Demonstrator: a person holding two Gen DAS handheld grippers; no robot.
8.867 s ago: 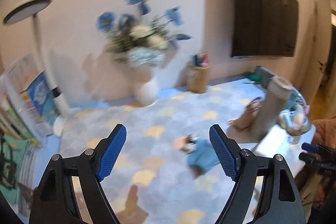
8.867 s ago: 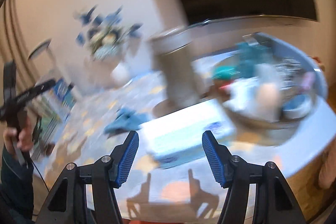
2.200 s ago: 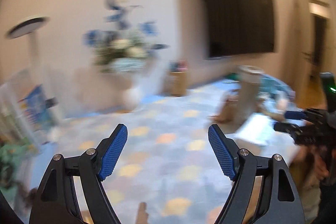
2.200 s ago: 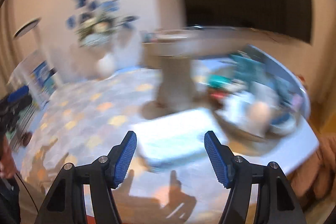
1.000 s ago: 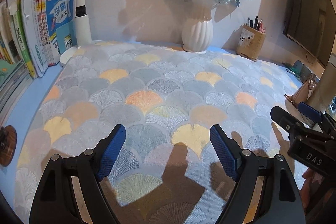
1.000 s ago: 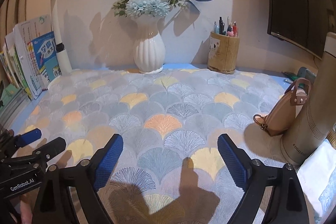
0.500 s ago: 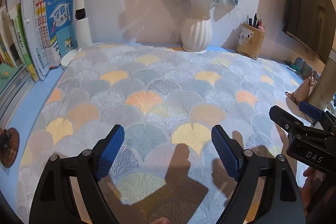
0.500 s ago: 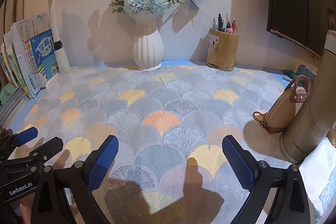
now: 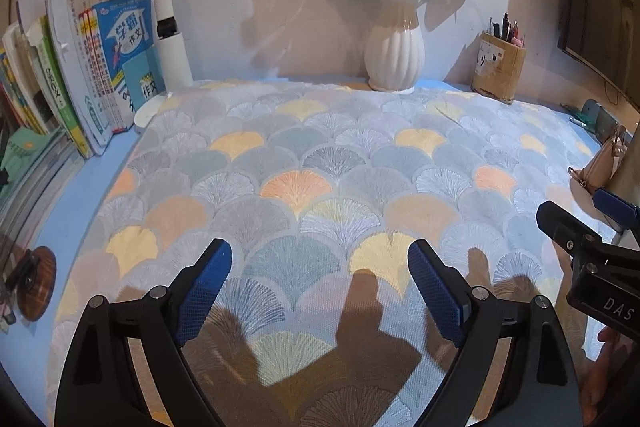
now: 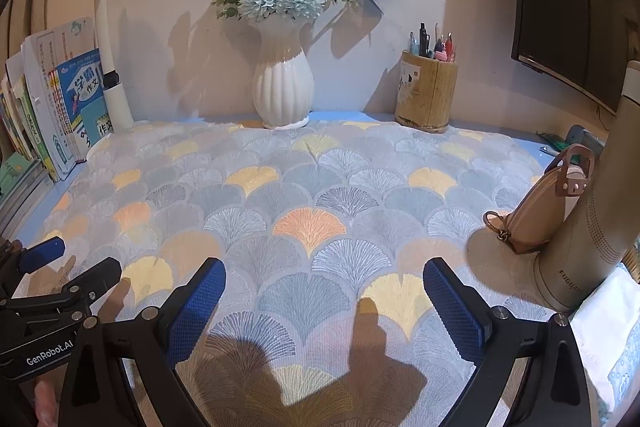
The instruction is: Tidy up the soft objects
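Fan-patterned cloth lies flat across the surface, looks light and limp, best pinched at its near edge; left gripper jaws still widening, nothing between; right gripper jaws wide apart, empty.

The surface is light blue. A big cloth with fan shapes in grey, blue, yellow and orange covers most of it. At the back stand a white ribbed vase full of blue and white flowers and a bamboo pen pot. On the left, books stand in a row beside the white foot of a lamp. On the right, a small tan bag leans on a tall beige bottle. A round brown thing lies at the left edge.
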